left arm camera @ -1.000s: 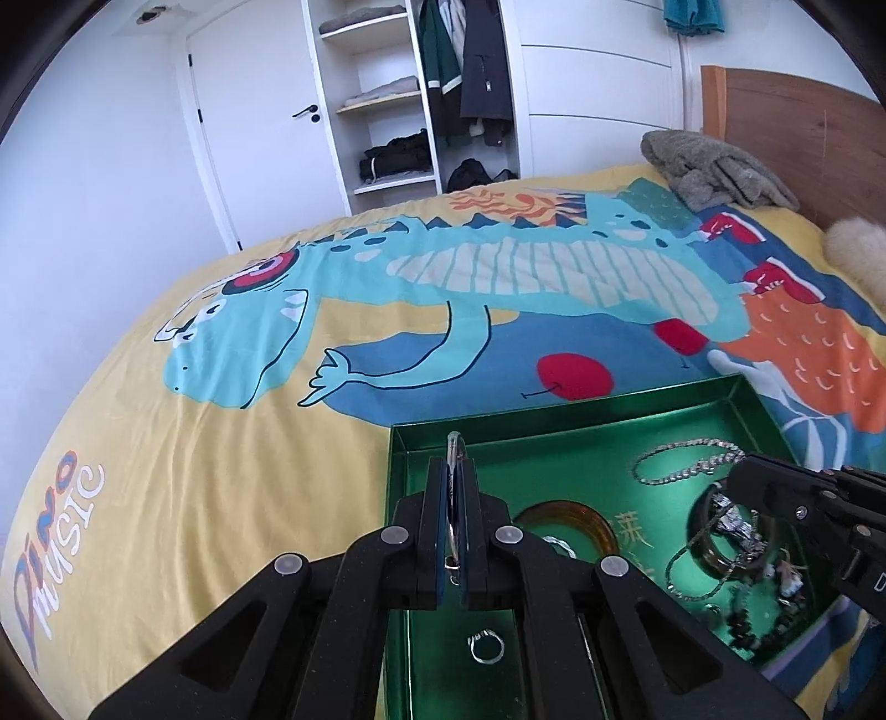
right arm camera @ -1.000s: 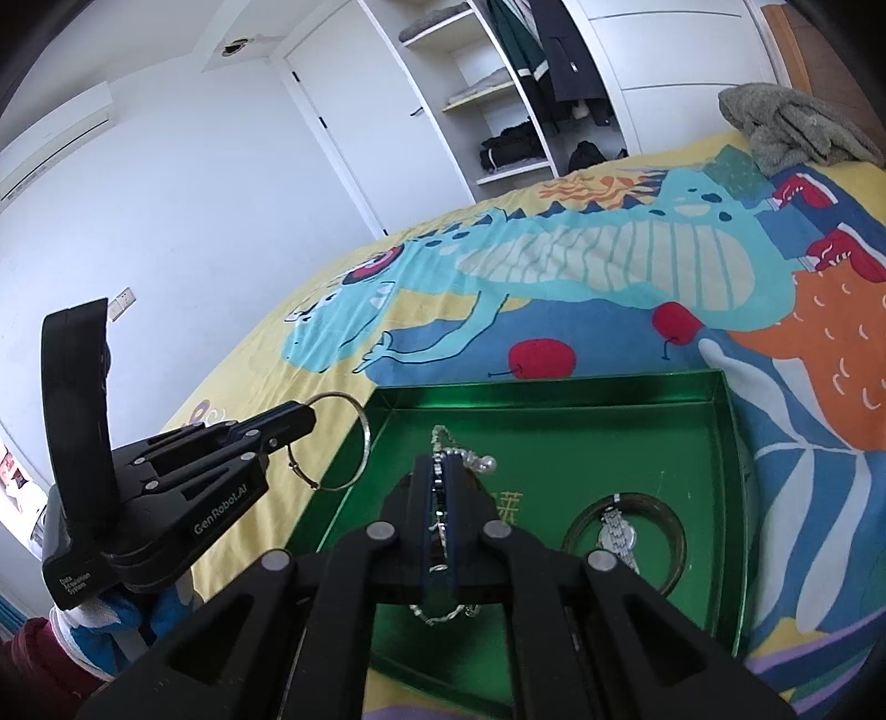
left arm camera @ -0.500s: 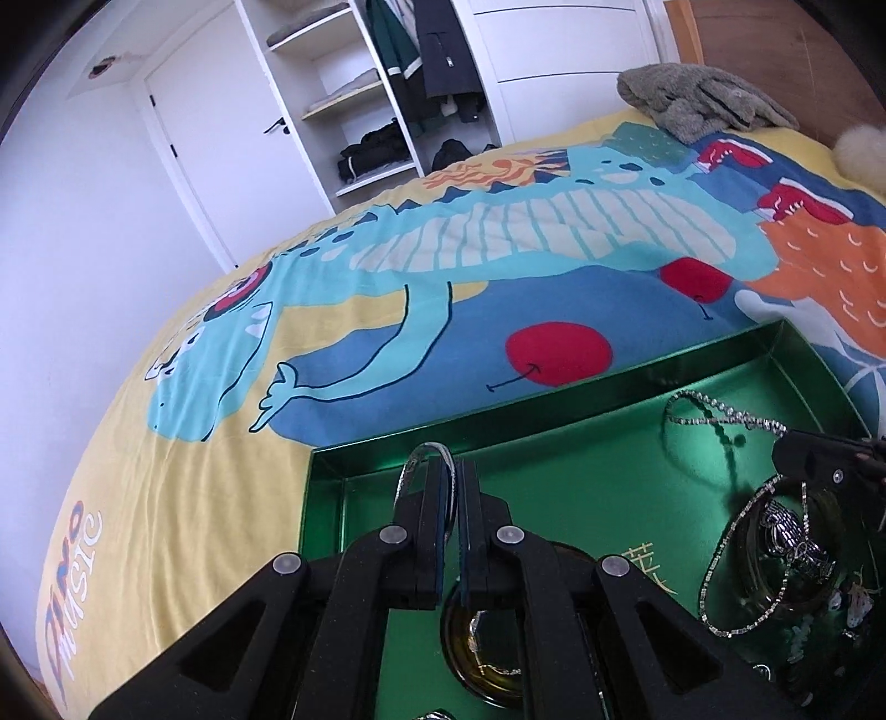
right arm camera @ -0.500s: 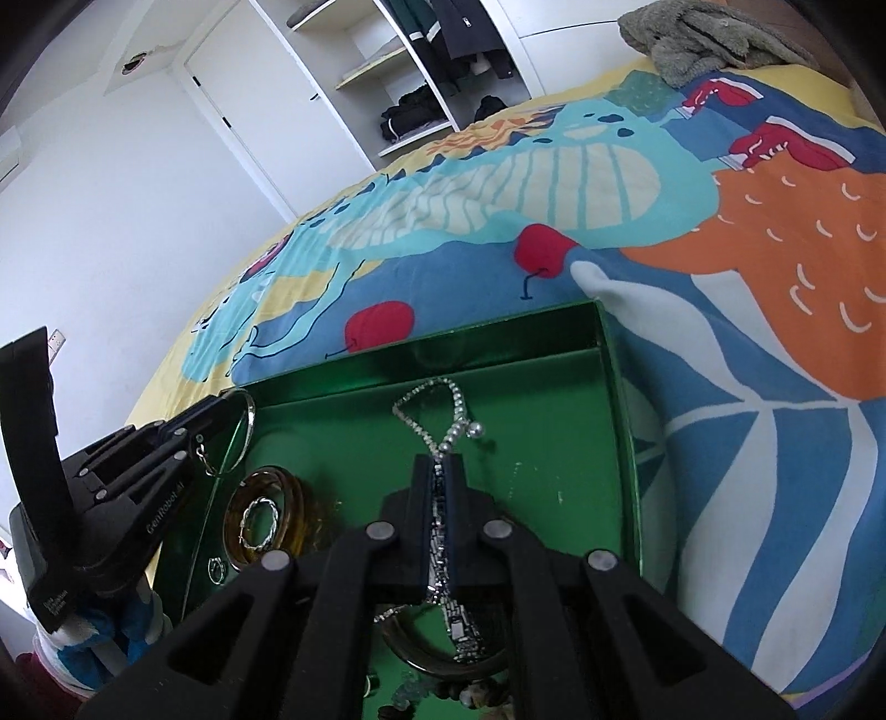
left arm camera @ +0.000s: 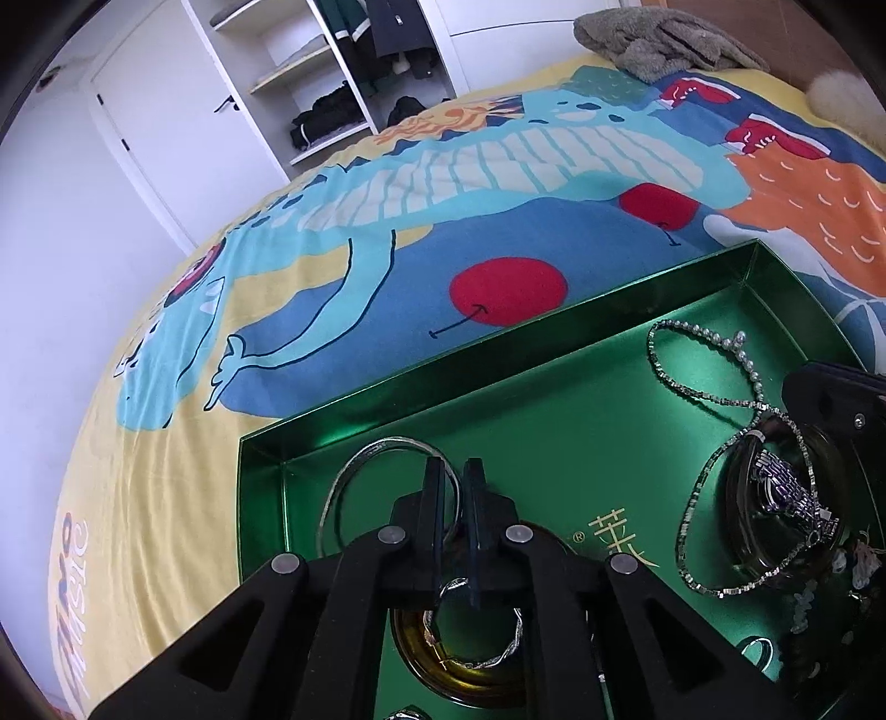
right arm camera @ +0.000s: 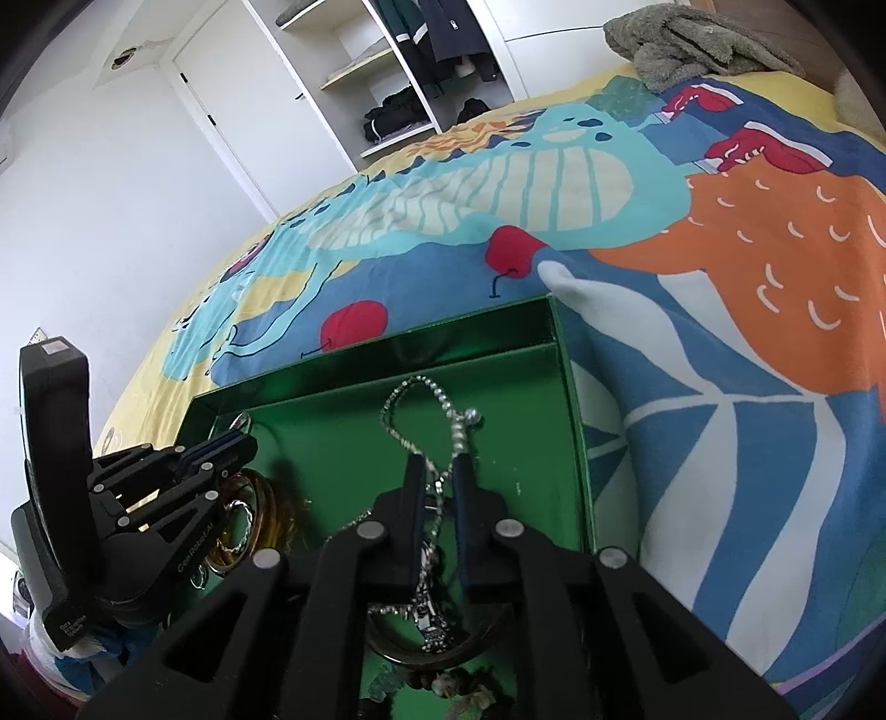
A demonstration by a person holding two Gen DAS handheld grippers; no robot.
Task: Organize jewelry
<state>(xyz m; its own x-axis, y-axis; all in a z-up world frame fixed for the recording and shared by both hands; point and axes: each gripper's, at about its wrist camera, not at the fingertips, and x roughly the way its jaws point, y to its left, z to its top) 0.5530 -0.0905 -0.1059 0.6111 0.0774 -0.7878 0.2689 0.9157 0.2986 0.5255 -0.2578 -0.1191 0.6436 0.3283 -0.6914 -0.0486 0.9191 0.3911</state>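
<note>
Jewelry is lying in the green tray (left arm camera: pixel 554 354); both grippers' fingers are standing slightly parted, their bodies hiding the silver hoop's (left arm camera: pixel 387 471) near edge and the rhinestone chain's (right arm camera: pixel 426 410) lower run.

Glossy metallic-green tray (left arm camera: pixel 554 354); shiny silver metal bangle (left arm camera: pixel 354 471) and sparkly chain (left arm camera: pixel 698 387); matt printed cloth bedspread (left arm camera: pixel 332 310); matt black plastic fingers (left arm camera: pixel 432 498)

My view over the bed (left arm camera: pixel 343 310), spread with a dinosaur-print cover: a green tray (left arm camera: pixel 498 354) lies on it near the edge closest to me, a grey blanket (right arm camera: pixel 698 41) heaped at its far end.
</note>
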